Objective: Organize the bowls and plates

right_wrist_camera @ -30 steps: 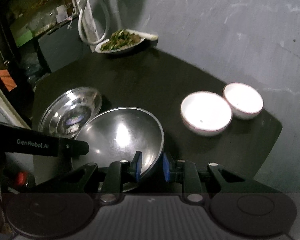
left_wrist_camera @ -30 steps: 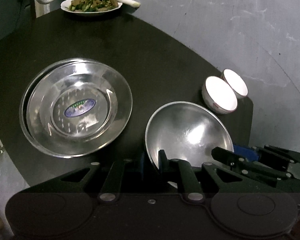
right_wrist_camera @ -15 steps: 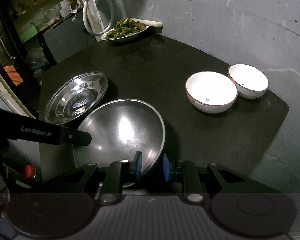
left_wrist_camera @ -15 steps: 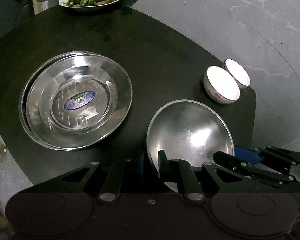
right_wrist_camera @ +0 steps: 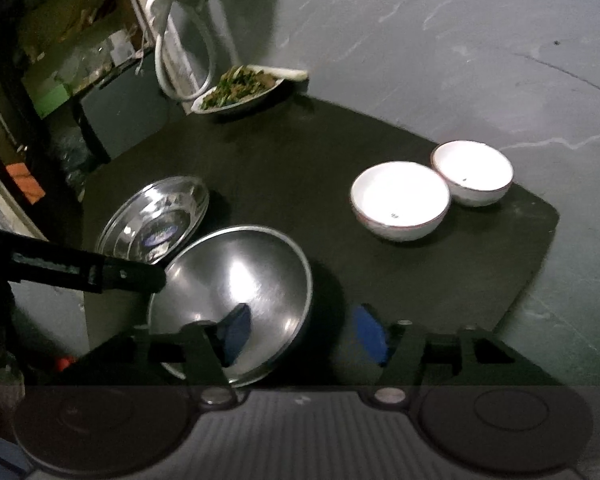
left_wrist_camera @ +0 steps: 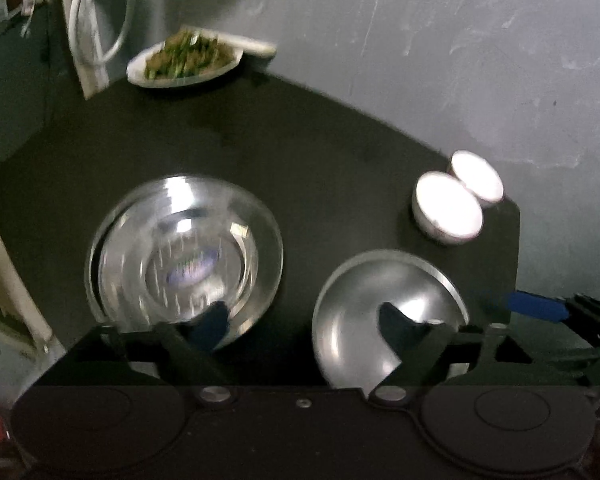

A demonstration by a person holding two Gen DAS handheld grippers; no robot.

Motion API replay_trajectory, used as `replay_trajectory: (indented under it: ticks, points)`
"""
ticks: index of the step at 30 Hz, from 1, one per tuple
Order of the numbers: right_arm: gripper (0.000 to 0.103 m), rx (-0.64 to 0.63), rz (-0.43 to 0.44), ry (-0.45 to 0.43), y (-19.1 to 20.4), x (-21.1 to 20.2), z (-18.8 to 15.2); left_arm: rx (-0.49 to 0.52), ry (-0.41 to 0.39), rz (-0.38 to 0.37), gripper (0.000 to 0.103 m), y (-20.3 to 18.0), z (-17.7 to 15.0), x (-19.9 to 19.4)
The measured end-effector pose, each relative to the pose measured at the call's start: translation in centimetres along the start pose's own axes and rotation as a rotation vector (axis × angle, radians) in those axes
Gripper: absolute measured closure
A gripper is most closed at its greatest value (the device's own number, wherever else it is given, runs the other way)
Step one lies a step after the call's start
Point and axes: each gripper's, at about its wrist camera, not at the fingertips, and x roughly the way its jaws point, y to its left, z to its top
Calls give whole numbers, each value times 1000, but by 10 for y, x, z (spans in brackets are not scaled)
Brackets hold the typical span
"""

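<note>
A large steel bowl (left_wrist_camera: 384, 292) (right_wrist_camera: 240, 276) rests on the dark table (left_wrist_camera: 300, 160) near its front edge. My left gripper (left_wrist_camera: 304, 326) straddles the bowl's left rim; its jaws are opening and the pads stand clear of the metal. My right gripper (right_wrist_camera: 303, 334) straddles the right rim, jaws also opening, one blue pad over the bowl's inside and one outside, neither pressing. Stacked steel plates (left_wrist_camera: 184, 256) (right_wrist_camera: 156, 216) lie left of the bowl. Two white bowls (left_wrist_camera: 448, 210) (right_wrist_camera: 400, 200) stand side by side at the right.
A white plate of green food (left_wrist_camera: 184, 60) (right_wrist_camera: 240, 88) sits at the table's far edge, by a white hose loop (right_wrist_camera: 184, 60). The grey floor (right_wrist_camera: 460, 40) lies beyond the table's right edge. Cluttered shelves (right_wrist_camera: 52, 60) stand at the left.
Both grippers were shut on the steel bowl's rim and have now spread wide and let go of it. The left gripper has lifted slightly; its view is blurred.
</note>
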Motion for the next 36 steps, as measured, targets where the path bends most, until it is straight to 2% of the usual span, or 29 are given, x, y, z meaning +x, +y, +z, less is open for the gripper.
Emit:
replay_trajectory:
  ticks: [1,2,4,7,15,21,27,36]
  points:
    - [18,9,-7,-13,-3,-2,1,6,-16,-4,6,-2,7,0]
    - [15,15,-14,-25,-6,-3,3,8,-29,-5,3,-5,12,2]
    - [6,23,-37,-43,-13,-5,7,10,-58,-4,1,-10,25,5]
    - [0,50,-74,-66,-26,-5,14,31,-72,-28,1,-20,45,16]
    - [0,102,-172,-89,-56,14,49,147,-88,-26,1,-58,86,55]
    - [0,121,-227,-92,-77,31,63,241,-23,-38,1,-76,101,100]
    - [2,132,-256,-66,-91,51,66,267,39,-46,1,-82,101,131]
    - [12,126,-229,-25,-91,69,58,246,77,-79,2,-74,98,143]
